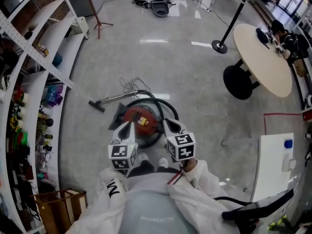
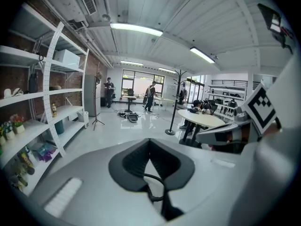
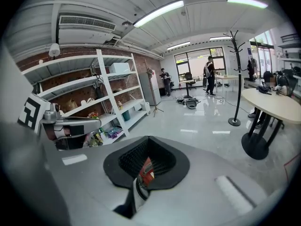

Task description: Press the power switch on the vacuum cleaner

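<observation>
The vacuum cleaner (image 1: pixel 140 121) is found on the floor (image 1: pixel 165 57) just ahead of the person's feet, directly below both gripper tips. The left gripper (image 1: pixel 127 127) and the right gripper (image 1: pixel 167 124) are held with their jaws brought together and nothing between them. Closed tips are judged to be meant as blunt points for prodding a switch. Dark ribbed pads are seen lining the smooth, pale plastic jaws, and a sliver of the red body is visible through the right gripper's slit.

The canister is rounded, with glossy red on a dark shell, and is ringed by a curved black hose (image 1: pixel 165 107). The switch itself cannot be picked out. To the far left a metal wand (image 1: pixel 116 99) ending in a floor nozzle is laid flat, with loose cord (image 1: pixel 130 86) beyond it. The floor is polished and reflective.
</observation>
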A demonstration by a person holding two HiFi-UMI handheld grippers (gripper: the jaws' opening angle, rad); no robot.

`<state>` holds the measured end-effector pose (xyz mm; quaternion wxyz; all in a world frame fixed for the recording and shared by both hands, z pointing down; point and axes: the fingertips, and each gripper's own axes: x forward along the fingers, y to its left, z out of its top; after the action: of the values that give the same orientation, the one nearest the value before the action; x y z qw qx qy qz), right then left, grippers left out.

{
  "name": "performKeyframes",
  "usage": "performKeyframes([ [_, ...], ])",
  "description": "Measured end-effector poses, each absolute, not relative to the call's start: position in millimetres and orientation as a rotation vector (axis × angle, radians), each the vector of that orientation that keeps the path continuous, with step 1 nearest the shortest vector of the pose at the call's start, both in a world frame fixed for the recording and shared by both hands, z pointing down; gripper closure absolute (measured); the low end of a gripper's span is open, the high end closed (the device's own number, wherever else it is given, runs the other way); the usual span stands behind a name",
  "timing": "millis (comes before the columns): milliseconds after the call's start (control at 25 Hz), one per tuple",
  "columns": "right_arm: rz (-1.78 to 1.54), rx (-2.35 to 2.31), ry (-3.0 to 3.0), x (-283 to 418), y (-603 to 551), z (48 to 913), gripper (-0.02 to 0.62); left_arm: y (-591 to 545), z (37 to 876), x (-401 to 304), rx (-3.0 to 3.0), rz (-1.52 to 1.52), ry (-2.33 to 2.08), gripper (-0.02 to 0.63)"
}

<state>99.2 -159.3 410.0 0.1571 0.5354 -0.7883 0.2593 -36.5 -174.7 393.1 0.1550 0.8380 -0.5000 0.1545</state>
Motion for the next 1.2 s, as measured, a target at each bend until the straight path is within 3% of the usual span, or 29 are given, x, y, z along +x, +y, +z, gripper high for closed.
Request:
performKeyframes([
  [1200, 0.712, 1.478, -2.343, 117, -123, 402, 0.595, -132, 382, -24, 2.401, 0.486, -1.555, 0.606],
])
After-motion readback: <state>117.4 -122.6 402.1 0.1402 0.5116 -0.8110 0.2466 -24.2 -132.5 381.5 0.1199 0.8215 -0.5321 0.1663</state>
